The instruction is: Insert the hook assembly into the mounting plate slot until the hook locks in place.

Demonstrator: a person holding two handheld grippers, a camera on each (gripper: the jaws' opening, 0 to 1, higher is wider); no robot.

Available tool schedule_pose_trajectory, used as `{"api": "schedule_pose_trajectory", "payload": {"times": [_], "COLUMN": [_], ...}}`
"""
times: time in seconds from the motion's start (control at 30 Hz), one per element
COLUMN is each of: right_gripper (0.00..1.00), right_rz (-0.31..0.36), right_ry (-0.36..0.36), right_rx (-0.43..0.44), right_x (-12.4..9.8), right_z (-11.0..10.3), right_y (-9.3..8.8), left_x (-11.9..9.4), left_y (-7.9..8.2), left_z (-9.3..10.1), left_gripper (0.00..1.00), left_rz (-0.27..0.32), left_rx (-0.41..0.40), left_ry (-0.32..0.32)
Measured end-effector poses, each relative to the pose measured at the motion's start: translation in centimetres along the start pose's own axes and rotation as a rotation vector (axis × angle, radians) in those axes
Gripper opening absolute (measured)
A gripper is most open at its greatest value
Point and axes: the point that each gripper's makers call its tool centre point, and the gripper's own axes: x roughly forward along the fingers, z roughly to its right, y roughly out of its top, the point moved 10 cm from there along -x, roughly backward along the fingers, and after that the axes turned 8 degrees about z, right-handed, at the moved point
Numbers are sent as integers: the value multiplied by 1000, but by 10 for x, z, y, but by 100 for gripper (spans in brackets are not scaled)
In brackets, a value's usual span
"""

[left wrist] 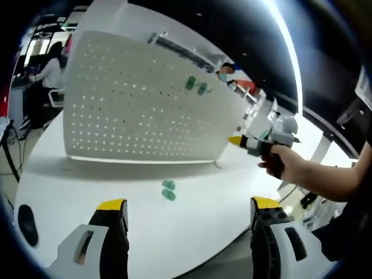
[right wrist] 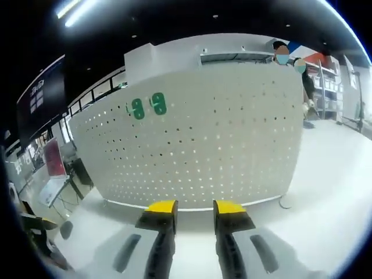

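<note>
A white pegboard (left wrist: 133, 110) stands upright on the white table (left wrist: 192, 232). Two green hooks (left wrist: 196, 86) hang side by side on its upper part, and the right gripper view shows those green hooks (right wrist: 147, 106) at the board's (right wrist: 221, 133) upper left. A loose green hook assembly (left wrist: 168, 190) lies on the table in front of the board. My left gripper (left wrist: 189, 204) is wide open and empty, hovering short of that loose piece. My right gripper (right wrist: 195, 207), held by a hand (left wrist: 290, 165), points at the board with a narrow empty gap between its jaws; the left gripper view has this right gripper (left wrist: 264, 142) near the board's right end.
A small black object (left wrist: 26, 224) lies near the table's left edge. A person (left wrist: 49, 72) sits at a desk behind the board on the left, and other people (right wrist: 290, 58) stand behind it. A thin wire loop (right wrist: 285, 203) lies at the board's right foot.
</note>
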Motion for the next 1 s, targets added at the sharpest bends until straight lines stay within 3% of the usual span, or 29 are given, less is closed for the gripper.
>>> {"api": "schedule_pose_trajectory", "payload": {"times": [0.5,1.0], "right_gripper": [24,24], "right_rz": [-147,-187], "right_ry": [57,107], "right_rx": [39,21], "right_x": [-53,-81], "right_z": [-7,-17], "right_y": [-62,-78], "left_x": [-5,-2], "left_y": [-7,-20], "left_z": [3,15], "left_gripper": [87,87], "left_rz": [-34,-65], "left_rx": [10,7], "left_ry": [-4,-36]}}
